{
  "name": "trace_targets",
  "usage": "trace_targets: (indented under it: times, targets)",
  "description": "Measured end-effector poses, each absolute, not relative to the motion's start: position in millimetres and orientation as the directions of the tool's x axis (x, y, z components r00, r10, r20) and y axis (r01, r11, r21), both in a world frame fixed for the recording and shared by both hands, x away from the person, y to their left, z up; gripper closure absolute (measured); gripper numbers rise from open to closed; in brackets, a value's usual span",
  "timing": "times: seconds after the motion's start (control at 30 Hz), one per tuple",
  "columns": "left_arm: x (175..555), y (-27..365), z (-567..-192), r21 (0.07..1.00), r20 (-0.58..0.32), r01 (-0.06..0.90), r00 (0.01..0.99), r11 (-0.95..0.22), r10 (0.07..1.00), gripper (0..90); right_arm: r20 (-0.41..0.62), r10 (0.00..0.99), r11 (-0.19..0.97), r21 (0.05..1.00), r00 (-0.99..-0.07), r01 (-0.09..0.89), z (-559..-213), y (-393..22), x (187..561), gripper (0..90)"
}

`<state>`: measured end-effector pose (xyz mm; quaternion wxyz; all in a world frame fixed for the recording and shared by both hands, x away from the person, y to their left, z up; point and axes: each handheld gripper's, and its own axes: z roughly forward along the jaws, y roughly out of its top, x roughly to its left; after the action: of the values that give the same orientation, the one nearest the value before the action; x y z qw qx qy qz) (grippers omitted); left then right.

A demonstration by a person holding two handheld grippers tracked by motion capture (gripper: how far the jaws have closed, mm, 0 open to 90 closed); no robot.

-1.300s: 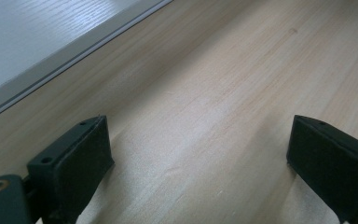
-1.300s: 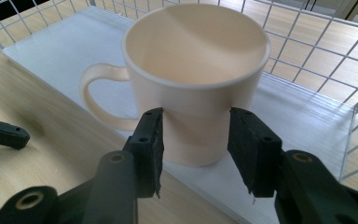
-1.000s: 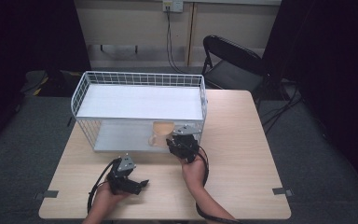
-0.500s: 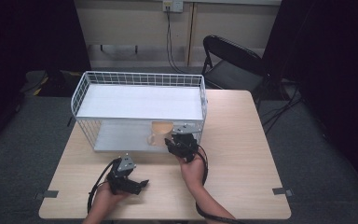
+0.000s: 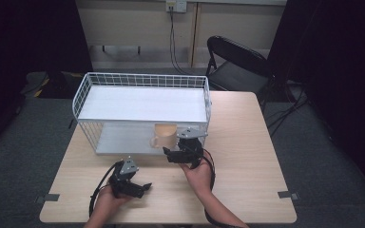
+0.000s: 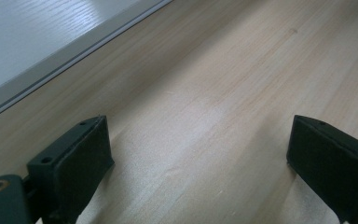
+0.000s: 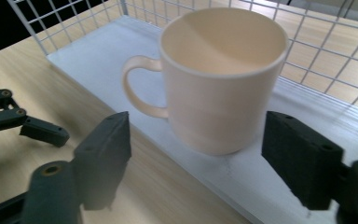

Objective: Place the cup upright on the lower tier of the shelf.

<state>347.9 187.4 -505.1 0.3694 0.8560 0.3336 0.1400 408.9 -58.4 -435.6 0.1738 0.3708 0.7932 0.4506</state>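
My right gripper (image 7: pixel 193 163) had just opened its jaws, freeing the mug (image 7: pixel 219 79), which stood upright between them on the rack's lower shelf (image 7: pixel 93 65); placing looked finished. My left gripper (image 6: pixel 200 158) rested open, empty.

Mug (image 7: pixel 223 79): plain cream, glossy, no print; handle the same cream. In the high view it reads a warmer tan under the shelf.

Rack (image 5: pixel 142 80): white wire in a square grid pattern; both shelf boards flat white, unmarked. The lower board edge at 10 o'clock in the left gripper view is pale grey-white.

Table (image 5: pixel 247 142): light beech-coloured wood with fine straight grain.

Right gripper (image 7: pixel 193 158): matt black pads; grey plate on top in the high view.

Left gripper (image 6: pixel 198 154): matt black pads, one brass-coloured insert at 8 o'clock.

Chair (image 5: pixel 240 59) at 1 o'clock: black.

Floor: dark grey carpet.
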Motion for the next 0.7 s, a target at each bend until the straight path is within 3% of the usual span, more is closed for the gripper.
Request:
trace_targets:
  times: [0.23,0.7]
  targets:
    - [347.9,187.4,-505.1,0.726,-0.007,0.468,0.738,-0.505,0.675,5.8,0.065,0.710,0.334,0.845,-0.702,0.417,-435.4,-60.4,404.6,16.6]
    - [347.9,187.4,-505.1,0.726,-0.007,0.468,0.738,-0.504,0.675,5.8,0.062,0.663,0.366,0.842,-0.746,0.396,-439.0,-73.2,393.2,15.9]
